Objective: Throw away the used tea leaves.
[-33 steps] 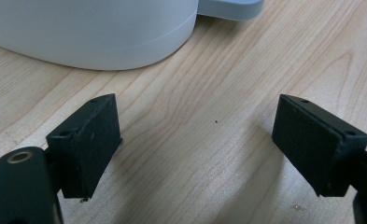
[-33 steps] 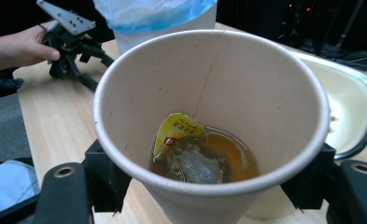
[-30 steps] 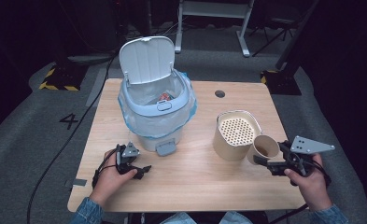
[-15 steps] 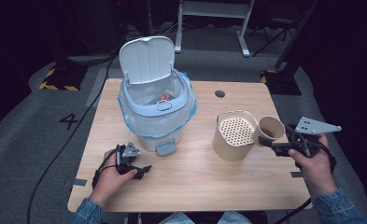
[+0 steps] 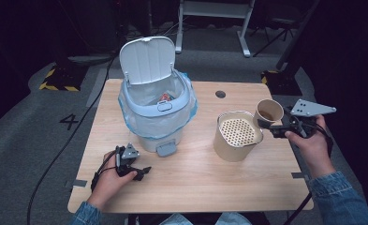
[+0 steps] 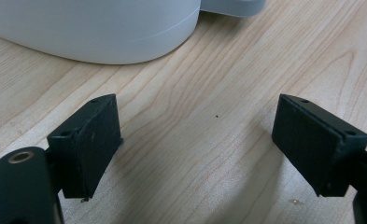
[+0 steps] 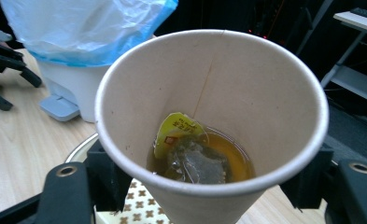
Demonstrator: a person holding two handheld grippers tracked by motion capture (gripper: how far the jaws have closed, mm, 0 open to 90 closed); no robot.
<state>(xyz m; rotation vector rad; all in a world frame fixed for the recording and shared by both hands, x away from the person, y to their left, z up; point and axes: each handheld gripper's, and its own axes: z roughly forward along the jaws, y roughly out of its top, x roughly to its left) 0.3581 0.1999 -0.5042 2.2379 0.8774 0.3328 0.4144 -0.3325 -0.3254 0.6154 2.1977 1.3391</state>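
My right gripper (image 5: pixel 267 124) is shut on a brown paper cup (image 5: pixel 268 111), held in the air just right of a tan canister with a perforated strainer top (image 5: pixel 238 133). Its jaws have just been closing a little tighter on the cup. In the right gripper view the cup (image 7: pixel 209 88) sits between the jaws and holds amber tea with a soaked tea bag (image 7: pixel 195 161) and a yellow tag. My left gripper (image 5: pixel 141 170) rests open on the table in front of a pale blue pedal bin (image 5: pixel 156 119). Between the left gripper's (image 6: pixel 197 140) jaws lies bare wood.
The bin's lid (image 5: pixel 147 58) stands up, and a blue liner bag (image 7: pixel 88 28) hangs over its rim. Its pedal (image 5: pixel 166 149) points at the table's front. A dark round hole (image 5: pixel 220 93) marks the wooden table (image 5: pixel 209 187) at the back. Dark floor surrounds the table.
The right hand has lifted the cup and carried it away from the table's front, up beside the canister's rim. The left hand has stayed still.
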